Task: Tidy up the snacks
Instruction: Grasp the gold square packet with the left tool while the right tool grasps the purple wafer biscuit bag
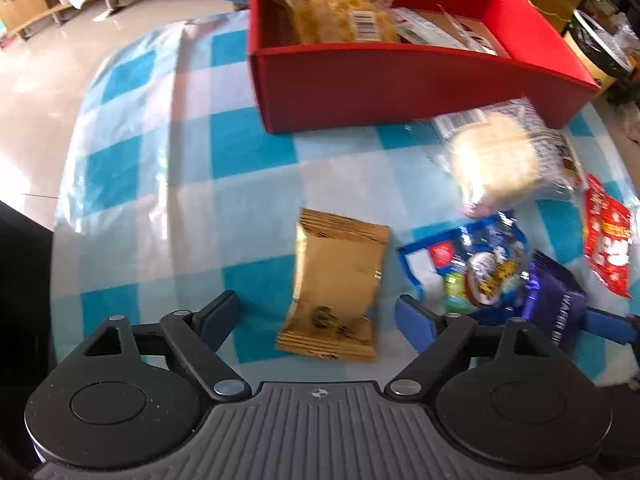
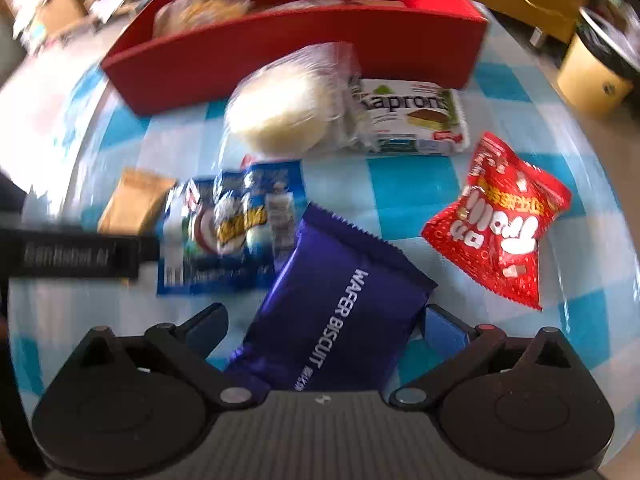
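Left wrist view: the left gripper (image 1: 318, 314) hangs over a blue-and-white checked cloth (image 1: 256, 148) with its jaws spread wide. A gold packet (image 1: 338, 284) lies flat on the cloth between the two fingers, and neither pad touches it. Beyond it stands a red box (image 1: 384, 84), holding a clear bag of yellow snacks (image 1: 340, 12) at its left end and flatter packets beside that. To the right of the gold packet lie a blue snack bag (image 1: 476, 264), a purple wafer packet (image 1: 556, 300), a red candy bag (image 1: 608, 240) and, nearer the box, a pale round bun in clear wrap (image 1: 496, 156).

Right wrist view: the right gripper (image 2: 326, 322) has its jaws fully apart, one finger on each side of the purple wafer packet (image 2: 344, 316), which rests on the cloth (image 2: 412, 184) with its printed side up. Whether the right pad brushes the packet's edge I cannot tell. The blue snack bag (image 2: 232, 224) overlaps the wafer packet's upper left corner. The red candy bag (image 2: 504, 220) lies apart to the right. Farther back, the bun (image 2: 288, 108) leans against a white-and-green packet (image 2: 416, 120), both just in front of the red box (image 2: 296, 52).
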Motion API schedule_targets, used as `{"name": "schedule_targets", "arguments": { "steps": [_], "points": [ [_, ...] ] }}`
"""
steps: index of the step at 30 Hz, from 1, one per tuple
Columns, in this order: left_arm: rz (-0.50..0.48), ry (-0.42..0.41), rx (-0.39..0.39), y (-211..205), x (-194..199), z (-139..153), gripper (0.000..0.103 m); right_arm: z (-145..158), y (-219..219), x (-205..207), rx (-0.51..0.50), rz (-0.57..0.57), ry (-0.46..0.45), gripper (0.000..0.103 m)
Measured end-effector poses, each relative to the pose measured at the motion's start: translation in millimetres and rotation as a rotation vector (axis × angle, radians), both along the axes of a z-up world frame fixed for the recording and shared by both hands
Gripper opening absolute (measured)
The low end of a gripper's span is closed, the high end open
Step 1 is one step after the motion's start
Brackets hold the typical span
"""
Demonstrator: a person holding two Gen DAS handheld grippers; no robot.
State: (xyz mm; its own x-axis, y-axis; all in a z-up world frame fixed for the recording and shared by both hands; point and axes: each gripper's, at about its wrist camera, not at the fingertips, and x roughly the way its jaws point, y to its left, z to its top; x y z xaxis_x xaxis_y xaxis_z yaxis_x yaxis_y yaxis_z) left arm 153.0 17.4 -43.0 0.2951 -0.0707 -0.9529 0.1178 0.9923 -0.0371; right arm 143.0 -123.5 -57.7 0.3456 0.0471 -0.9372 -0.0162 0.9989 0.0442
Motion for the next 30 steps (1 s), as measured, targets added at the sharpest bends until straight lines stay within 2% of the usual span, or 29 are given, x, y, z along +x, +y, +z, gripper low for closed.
{"name": "schedule_targets", "arguments": {
  "steps": [3, 6, 10, 15, 17, 18, 19, 30],
  "points": [
    [0.015, -0.003, 0.005, 3, 3, -1, 0.09, 0, -1, 4, 0.018, -0.026, 0.013, 0.1],
    [0.01, -0.013, 0.028, 0, 3, -3, 0.091, -2, 2, 12, -0.021, 0.002, 0.029, 0.1],
    [0.023, -0.018, 0.024, 0, 1, 0, 0.084, -2, -2, 13, 0.004, -0.028, -0.022, 0.1],
    [0.018, -0.02, 0.016, 1, -6, 5, 0.07, 3, -2, 1, -0.037, 0.022, -0.047, 0.085],
    [0.016, -0.016, 0.01, 1, -8, 6, 0.064, 4, -1, -3, -0.038, 0.037, -0.051, 0.075],
    [0.014, -0.015, 0.008, 2, -8, 7, 0.064, 5, -1, -5, -0.037, 0.039, -0.053, 0.073],
    [0.013, -0.014, 0.005, 2, -8, 7, 0.063, 7, -2, -7, -0.037, 0.04, -0.056, 0.066],
    [0.036, 0.014, -0.039, 17, -11, 12, 0.058, 16, -17, -20, 0.001, 0.047, -0.061, 0.063]
  ]
}}
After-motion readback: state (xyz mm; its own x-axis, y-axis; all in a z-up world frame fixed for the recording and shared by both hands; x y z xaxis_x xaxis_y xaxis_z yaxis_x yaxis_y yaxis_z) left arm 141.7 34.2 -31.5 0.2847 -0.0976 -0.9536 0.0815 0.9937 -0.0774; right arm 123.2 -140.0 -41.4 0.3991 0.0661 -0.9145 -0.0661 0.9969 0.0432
